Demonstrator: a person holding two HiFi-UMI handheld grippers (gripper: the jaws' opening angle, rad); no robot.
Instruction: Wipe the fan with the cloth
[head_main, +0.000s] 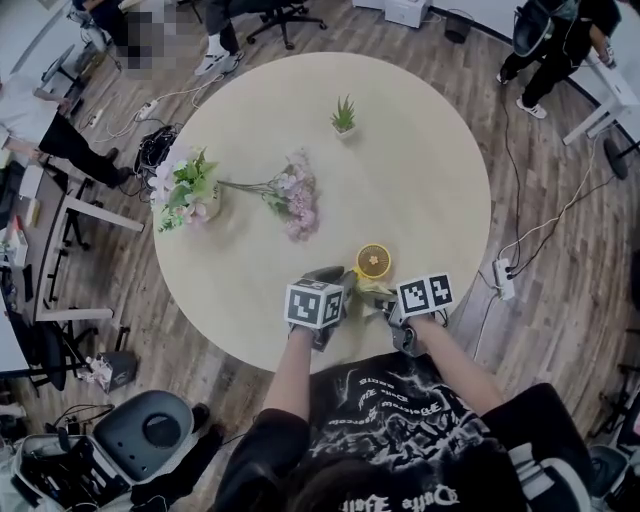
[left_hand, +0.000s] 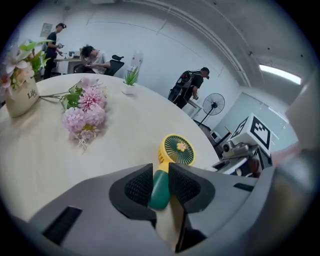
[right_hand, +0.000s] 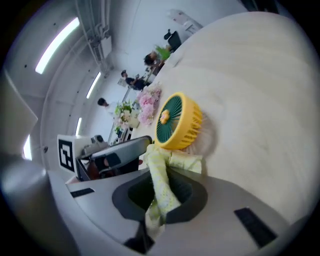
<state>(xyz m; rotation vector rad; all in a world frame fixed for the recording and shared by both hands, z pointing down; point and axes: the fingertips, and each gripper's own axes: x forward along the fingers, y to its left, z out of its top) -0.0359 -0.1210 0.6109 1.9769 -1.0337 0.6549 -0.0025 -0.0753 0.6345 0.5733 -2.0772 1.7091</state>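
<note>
The head view looks steeply down from above the person, far enough to take in the whole round table (head_main: 430, 150). The left gripper view sits close behind the left gripper (left_hand: 160, 186) and looks low across the table, while the right gripper view sits close behind the right gripper (right_hand: 159, 192) and is rolled, so the table fills the upper right. All three views share the fan (head_main: 373, 260) and the pink flowers (head_main: 299, 198).

A pale round counter (head_main: 400, 190) stands on a grey wood-plank floor (head_main: 560, 330). Cables trail to a white power strip (head_main: 503, 280) on the right. A black office chair (head_main: 285, 15) sits at the far side. Beyond it are white walls (left_hand: 150, 45), a ceiling light strip (left_hand: 280, 74) and a pedestal fan (left_hand: 213, 105).
</note>
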